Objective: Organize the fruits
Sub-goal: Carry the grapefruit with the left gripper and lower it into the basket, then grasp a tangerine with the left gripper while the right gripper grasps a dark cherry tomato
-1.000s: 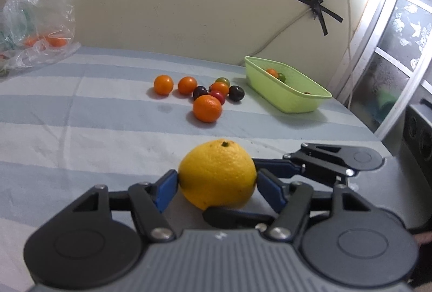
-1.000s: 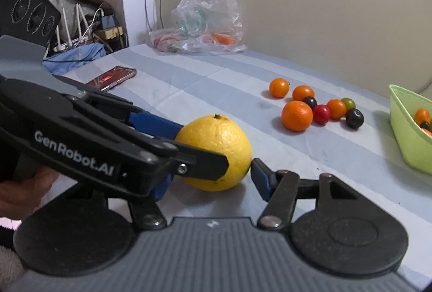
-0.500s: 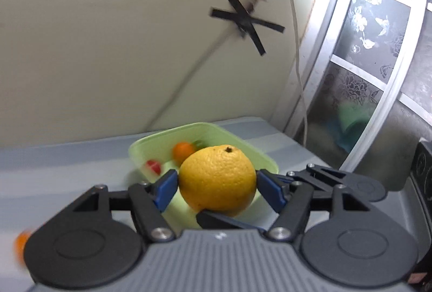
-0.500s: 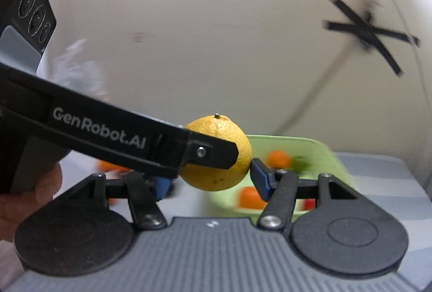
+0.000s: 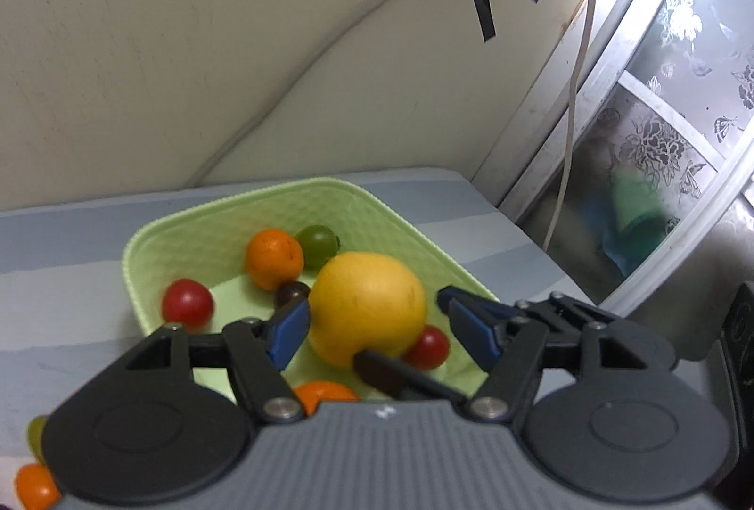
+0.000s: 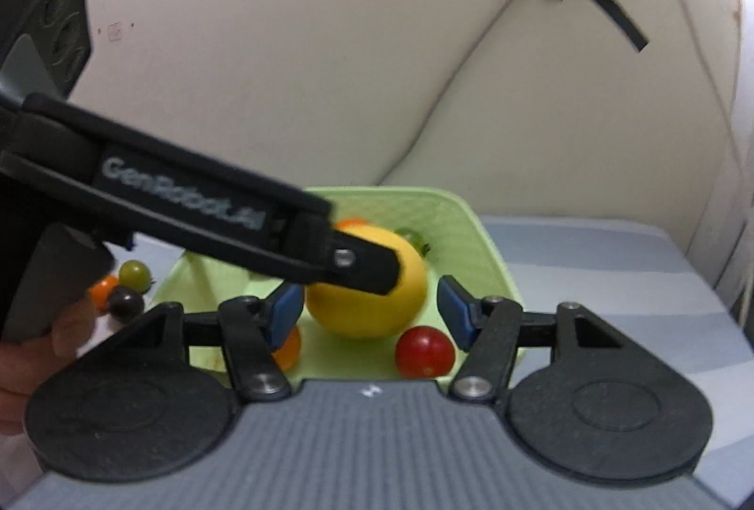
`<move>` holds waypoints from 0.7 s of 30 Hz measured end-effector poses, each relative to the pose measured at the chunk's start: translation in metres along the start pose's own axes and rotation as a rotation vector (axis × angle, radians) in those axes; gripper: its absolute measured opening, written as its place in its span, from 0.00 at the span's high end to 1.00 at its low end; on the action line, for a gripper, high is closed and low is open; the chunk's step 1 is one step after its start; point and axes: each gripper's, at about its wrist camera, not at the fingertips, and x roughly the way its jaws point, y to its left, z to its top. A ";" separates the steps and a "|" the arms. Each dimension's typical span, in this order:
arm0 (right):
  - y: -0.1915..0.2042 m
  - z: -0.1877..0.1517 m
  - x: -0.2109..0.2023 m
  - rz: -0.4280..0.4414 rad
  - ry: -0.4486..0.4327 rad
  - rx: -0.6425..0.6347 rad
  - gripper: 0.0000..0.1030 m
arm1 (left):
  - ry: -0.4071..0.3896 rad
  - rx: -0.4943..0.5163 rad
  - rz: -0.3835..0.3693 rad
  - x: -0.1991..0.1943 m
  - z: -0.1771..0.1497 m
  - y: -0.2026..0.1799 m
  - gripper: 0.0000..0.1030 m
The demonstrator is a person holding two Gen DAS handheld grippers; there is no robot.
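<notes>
Here, the left wrist view: the left gripper (image 5: 372, 321) hangs over a green basket (image 5: 136, 246) on a striped table (image 5: 56, 321). A yellow fruit (image 5: 372, 298) lies between its blue pads, low in the basket. The left pad is at the fruit's skin and the right pad stands clear, so the grip is released.

The right wrist view: the right gripper (image 6: 365, 312) also brackets the fruit, both pads apart from it. The left gripper crosses in front.

Textured green plastic basket (image 5: 141, 246), glossy tomatoes (image 5: 187, 305)
</notes>
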 end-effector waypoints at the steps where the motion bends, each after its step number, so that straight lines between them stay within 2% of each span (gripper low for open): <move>1: -0.001 0.001 -0.003 0.000 -0.009 0.007 0.37 | -0.008 -0.005 -0.002 -0.008 0.002 0.000 0.35; 4: -0.005 0.004 -0.019 0.002 -0.047 0.061 0.37 | -0.069 -0.028 -0.031 -0.047 0.003 0.004 0.35; 7: 0.004 0.006 -0.046 0.049 -0.106 0.092 0.39 | -0.166 -0.044 -0.030 -0.110 -0.009 0.017 0.31; 10: 0.023 0.007 -0.068 0.135 -0.130 0.090 0.58 | -0.229 -0.057 0.055 -0.170 -0.033 0.040 0.31; 13: 0.048 0.009 -0.074 0.238 -0.106 0.087 0.70 | -0.245 -0.098 0.180 -0.215 -0.063 0.071 0.33; 16: 0.077 0.006 -0.065 0.322 -0.054 0.071 0.71 | -0.227 -0.169 0.268 -0.239 -0.091 0.099 0.34; 19: 0.106 -0.004 -0.052 0.349 0.006 0.042 0.75 | -0.207 -0.238 0.275 -0.247 -0.118 0.114 0.37; 21: 0.116 -0.008 -0.042 0.352 0.038 0.045 0.75 | -0.204 -0.231 0.272 -0.244 -0.129 0.112 0.37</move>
